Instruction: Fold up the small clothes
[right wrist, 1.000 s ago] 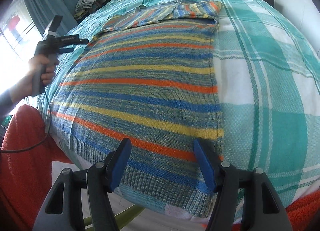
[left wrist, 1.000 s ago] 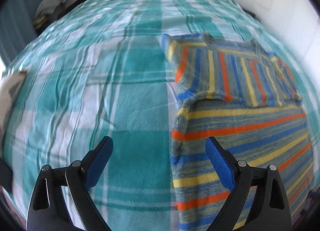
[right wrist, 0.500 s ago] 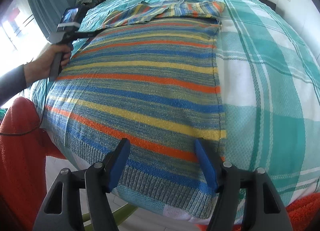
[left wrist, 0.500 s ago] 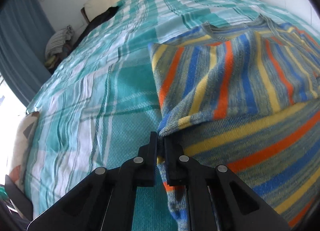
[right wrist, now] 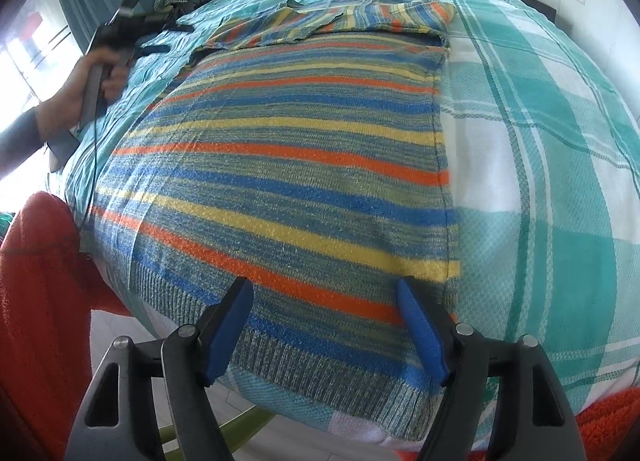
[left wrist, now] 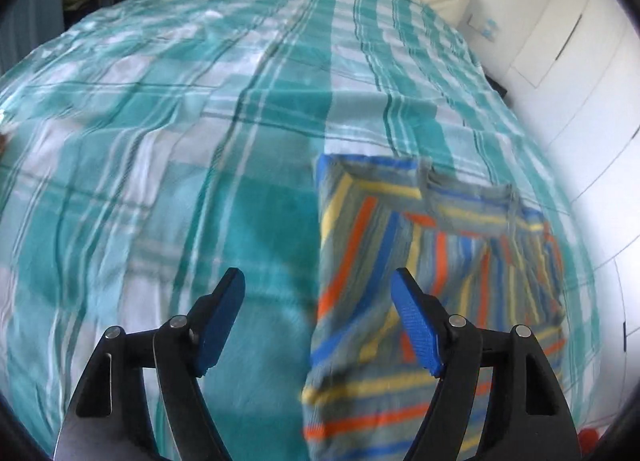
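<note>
Your left gripper (left wrist: 318, 297) hung over the bedspread (left wrist: 160, 165) with its blue pads spread apart; its jaws had just been opening, and nothing lay pinched between them. The left edge of the striped sweater (right wrist: 288, 165) ran below the gap, nearer the right pad, though the blur leaves it unclear whether any pad touched the knit. In that view the folded-in sleeve (left wrist: 400, 245) lay across the sweater's far part, its stripes running at an angle to the body's.

Your right gripper (right wrist: 324, 301) stood over the sweater's near hem, fingers apart; its jaws had been widening a little, gripping nothing. The ribbed hem (right wrist: 320, 377) draped over the near edge of the bed, just below those pads.

The sweater lay flat on the teal and white checked bedspread, hem near, collar far, both sleeves folded in over the chest. From the right wrist camera your left hand (right wrist: 80, 89) showed far left, holding its gripper beside the sweater's left edge. Something red (right wrist: 36, 301) sat at the near left.
</note>
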`<state>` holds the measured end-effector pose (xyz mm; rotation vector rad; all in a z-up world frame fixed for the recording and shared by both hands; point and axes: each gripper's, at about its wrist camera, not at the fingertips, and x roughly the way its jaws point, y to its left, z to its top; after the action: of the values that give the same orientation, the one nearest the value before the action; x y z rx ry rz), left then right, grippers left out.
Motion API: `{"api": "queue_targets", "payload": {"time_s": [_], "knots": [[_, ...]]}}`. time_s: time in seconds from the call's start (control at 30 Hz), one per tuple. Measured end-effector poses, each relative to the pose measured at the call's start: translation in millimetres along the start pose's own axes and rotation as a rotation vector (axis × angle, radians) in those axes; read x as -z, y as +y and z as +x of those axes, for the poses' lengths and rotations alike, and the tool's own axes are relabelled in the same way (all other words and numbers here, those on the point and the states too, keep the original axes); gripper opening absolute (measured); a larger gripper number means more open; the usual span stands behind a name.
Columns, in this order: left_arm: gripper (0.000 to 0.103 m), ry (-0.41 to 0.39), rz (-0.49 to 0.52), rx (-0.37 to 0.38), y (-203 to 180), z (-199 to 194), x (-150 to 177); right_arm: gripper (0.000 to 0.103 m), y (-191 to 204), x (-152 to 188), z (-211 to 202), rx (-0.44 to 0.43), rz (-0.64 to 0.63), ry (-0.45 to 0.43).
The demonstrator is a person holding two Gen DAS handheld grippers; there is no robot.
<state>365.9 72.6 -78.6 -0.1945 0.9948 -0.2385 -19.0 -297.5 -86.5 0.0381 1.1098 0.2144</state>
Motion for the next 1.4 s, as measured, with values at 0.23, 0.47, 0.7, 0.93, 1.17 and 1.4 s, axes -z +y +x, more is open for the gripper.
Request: {"api": "queue_targets", "payload": {"time_s": [0.23,0.47,0.7,0.93,1.17,1.4], "knots": [[0.002,0.052,-0.007,-0.118,-8.1,51.2,-14.9,0.077,4.0,-1.3,3.7,0.018,-0.025,0.015],[0.032,0.022,0.034,-0.208,-11.7,46.5,-3.4,0.083,8.5,-2.8,9.0,0.01,-0.051,0.023],[0.081,-0.054,0.202,-0.2,-32.2,-1.4,46.1,0.083,6.1,-3.5,7.3,-0.005,-0.036,0.014],[0.083,0.031,0.106,-0.312,5.7,-0.9,82.1,0.082,1.8,-0.9,-0.7,-0.002,-0.012,0.005],[0.093,0.032,0.138,-0.16,-28.7,-79.8,160.8,0.082,-3.1,-4.8,-24.9,-0.01,0.026,-0.089],[0.095,0.15,0.318,-0.223,-71.1,-92.2,257.8,0.082,-4.9,4.3,-0.3,0.084,0.015,0.06]]}}
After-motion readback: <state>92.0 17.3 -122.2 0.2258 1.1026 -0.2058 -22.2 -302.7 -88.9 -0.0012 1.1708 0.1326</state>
